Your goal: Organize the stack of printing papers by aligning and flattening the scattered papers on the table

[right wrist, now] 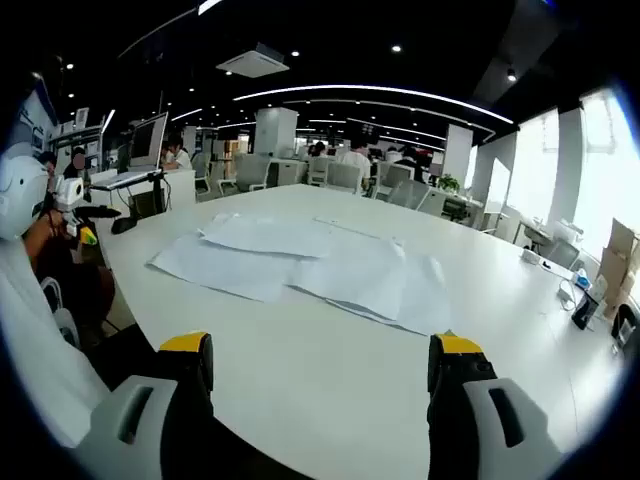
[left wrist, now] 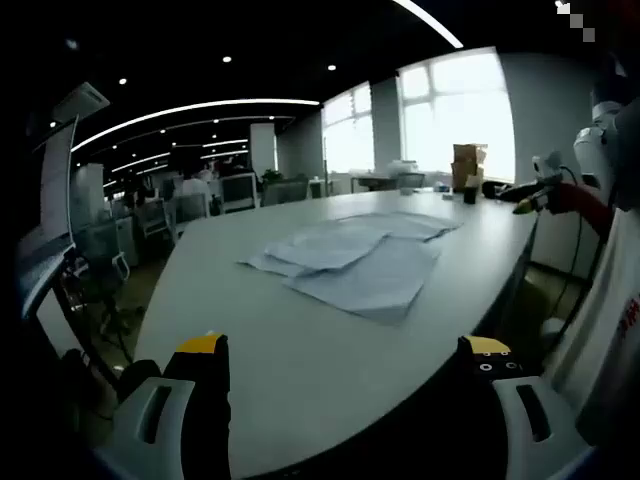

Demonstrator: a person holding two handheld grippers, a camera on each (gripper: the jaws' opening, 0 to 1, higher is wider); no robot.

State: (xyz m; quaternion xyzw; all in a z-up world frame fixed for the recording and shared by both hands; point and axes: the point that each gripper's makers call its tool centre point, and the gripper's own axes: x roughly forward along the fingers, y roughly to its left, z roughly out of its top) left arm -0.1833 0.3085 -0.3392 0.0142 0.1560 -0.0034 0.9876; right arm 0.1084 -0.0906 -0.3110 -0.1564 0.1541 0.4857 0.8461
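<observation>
Table (right wrist: 330, 400) carries the scattered papers (right wrist: 310, 262) mid-surface, toward 12 o'clock from both grippers — thin, limp, slippery sheets, best nudged at outer edges. Left gripper (left wrist: 345, 355) and right gripper (right wrist: 322, 360) hang wide, empty.

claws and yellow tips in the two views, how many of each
claws: 2, left and right, both open over the table, short of the papers
yellow tips: 4, two on each claw
total: 6
</observation>
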